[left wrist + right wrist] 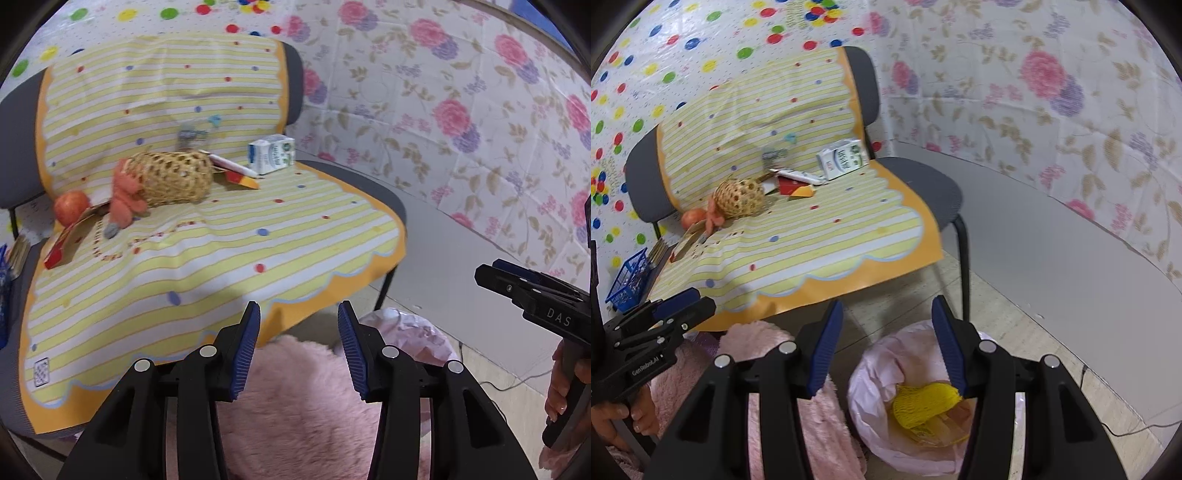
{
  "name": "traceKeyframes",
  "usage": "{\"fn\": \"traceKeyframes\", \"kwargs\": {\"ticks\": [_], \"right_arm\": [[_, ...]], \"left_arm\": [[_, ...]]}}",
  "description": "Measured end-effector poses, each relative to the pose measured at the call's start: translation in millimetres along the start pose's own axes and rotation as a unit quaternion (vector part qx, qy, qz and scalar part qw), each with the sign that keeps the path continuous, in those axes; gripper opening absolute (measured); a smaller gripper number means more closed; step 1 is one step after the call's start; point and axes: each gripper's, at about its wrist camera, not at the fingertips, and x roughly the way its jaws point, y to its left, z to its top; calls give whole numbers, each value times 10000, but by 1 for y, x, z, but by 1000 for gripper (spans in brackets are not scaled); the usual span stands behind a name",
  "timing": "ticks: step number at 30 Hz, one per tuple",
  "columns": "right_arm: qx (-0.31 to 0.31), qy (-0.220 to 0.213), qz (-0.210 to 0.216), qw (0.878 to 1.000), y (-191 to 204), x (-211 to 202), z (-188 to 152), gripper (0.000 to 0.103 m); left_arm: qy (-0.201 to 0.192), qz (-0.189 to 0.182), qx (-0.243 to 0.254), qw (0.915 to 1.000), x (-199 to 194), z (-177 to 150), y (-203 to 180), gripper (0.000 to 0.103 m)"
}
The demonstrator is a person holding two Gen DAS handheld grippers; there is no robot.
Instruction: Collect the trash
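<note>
A room corner hung with flowered and polka-dot sheeting holds a grey padded chair draped in a yellow-striped, orange-edged cloth. A fluffy pink rug lies on the floor below its front edge.

My left gripper hangs over that rug at the cloth's front edge. Its blue ribbed pads stand wide apart with nothing between them and touch nothing. My right gripper hangs above a bin lined with a pale pink plastic bag; its jaws are equally wide and empty. In the left view the right gripper shows from the side, near the right edge, but from there I cannot tell its spread.

Inside the bin lies a crumpled yellow foam net on top of thin yellowish wrapping.

On the chair seat, well apart from both grippers, a white and blue milk carton stands near the backrest. Beside it lie a white tube and a red and orange cardboard scrap. A woven bamboo basket rests on its side, its contents unclear. An orange plush toy touches it, with a red apple and a torn cardboard box just left. A blue plastic crate sits off the chair's left side.
</note>
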Motion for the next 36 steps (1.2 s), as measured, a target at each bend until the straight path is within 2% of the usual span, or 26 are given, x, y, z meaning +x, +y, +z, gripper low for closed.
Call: {"fn": "traceKeyframes", "kwargs": {"ticks": [9,11,17,22,24,26,29,36], "right_arm": [[-462,4,511,9976,48,24,36,50],[-603,-29,638,9961,62,29,48,50],[-894,-4,903,9919,92,50,71,50],[-1012,72,1072,9890,112,72,87,50],[-1069,97,1115,9880,120,81,92,50],[-1154,95,1162,9865,129,90,100,52],[-1285,105,1203,9843,142,105,111,57],[-1294,195,1253,9835,152,141,136,57]], "left_arm": [[-201,633,-454,9968,-20,17,58,53],[-269,820,-567,9947,-25,24,74,57],[-308,1300,-884,9871,-30,37,116,57],[-244,1503,-1081,9824,-28,44,148,60],[-252,1646,-1152,9793,-26,48,163,66],[-242,1770,-1190,9767,-22,53,174,67],[-194,1993,-1193,9725,-11,62,194,68],[146,2293,-1013,9680,31,74,225,68]]}}
